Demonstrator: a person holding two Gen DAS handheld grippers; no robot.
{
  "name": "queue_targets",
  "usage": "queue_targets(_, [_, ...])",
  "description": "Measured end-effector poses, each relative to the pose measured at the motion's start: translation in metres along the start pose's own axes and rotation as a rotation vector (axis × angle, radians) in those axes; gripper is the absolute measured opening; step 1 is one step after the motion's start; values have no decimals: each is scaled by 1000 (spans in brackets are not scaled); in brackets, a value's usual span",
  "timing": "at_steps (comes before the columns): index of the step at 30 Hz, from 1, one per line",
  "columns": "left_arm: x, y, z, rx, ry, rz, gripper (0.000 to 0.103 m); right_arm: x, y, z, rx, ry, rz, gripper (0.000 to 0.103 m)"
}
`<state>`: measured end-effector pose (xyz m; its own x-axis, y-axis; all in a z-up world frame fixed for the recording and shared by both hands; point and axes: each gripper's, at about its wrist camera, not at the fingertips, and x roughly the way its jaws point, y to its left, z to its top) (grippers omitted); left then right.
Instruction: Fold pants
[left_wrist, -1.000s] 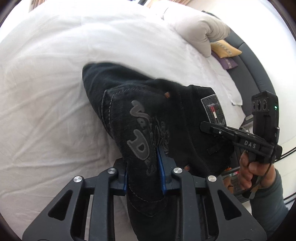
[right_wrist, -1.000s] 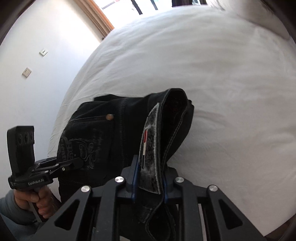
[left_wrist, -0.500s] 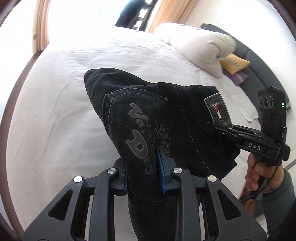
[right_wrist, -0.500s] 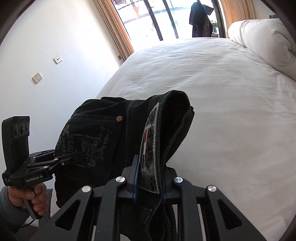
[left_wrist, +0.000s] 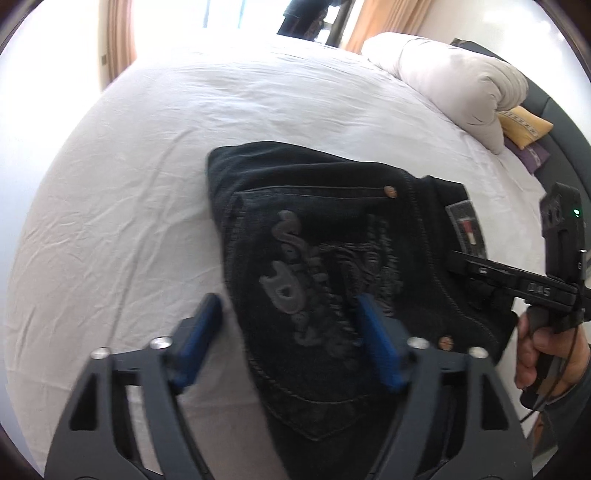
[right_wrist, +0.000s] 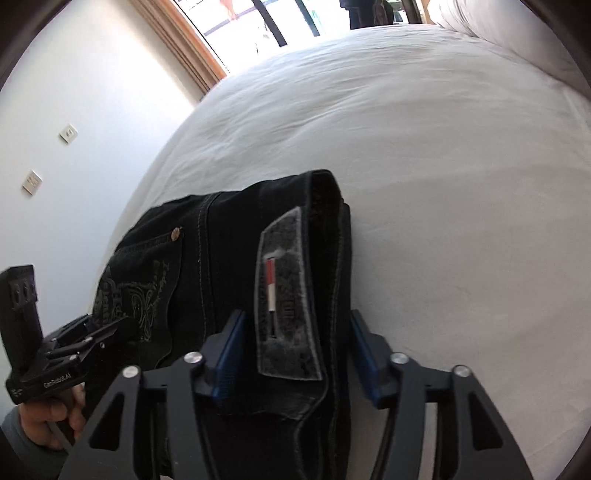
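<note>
Black jeans (left_wrist: 332, 251) lie folded on the white bed (left_wrist: 129, 221), back pocket with grey embroidery up and a grey waistband label (right_wrist: 288, 295) at the right end. My left gripper (left_wrist: 291, 332) is open, its blue pads astride the pocket edge. My right gripper (right_wrist: 295, 347) is open, its pads either side of the waistband and label. The right gripper also shows in the left wrist view (left_wrist: 517, 277), and the left gripper in the right wrist view (right_wrist: 92, 339).
A white pillow (left_wrist: 461, 77) and a yellow cushion (left_wrist: 524, 125) lie at the bed's far right, by a dark headboard (left_wrist: 561, 122). A white wall with switches (right_wrist: 66, 133) stands left of the bed. A window is beyond the bed's far end.
Both grippers have opened and let go of the jeans, which now rest on the bed. Half a second ago each was shut on the denim.
</note>
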<state>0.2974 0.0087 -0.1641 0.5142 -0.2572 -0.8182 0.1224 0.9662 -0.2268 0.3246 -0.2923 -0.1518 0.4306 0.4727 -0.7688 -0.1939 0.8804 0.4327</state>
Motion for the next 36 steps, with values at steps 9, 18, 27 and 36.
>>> queue_targets(9, [-75,-13,-12,47,-123,96,89,-67,20,-27,5,-89,-54,70])
queue_targets(18, [-195,-69,-39,127,-322,223,103,-176,91,-70,-118,-326,-137,86])
queue_targets(27, [-375,-122,-125,181,-762,385,103,-310,177,-121,-278,-744,-156,103])
queue_targets(36, [-414,-119,-132,48,-576,276,103,-378,208,-151,-275,-830,-200,103])
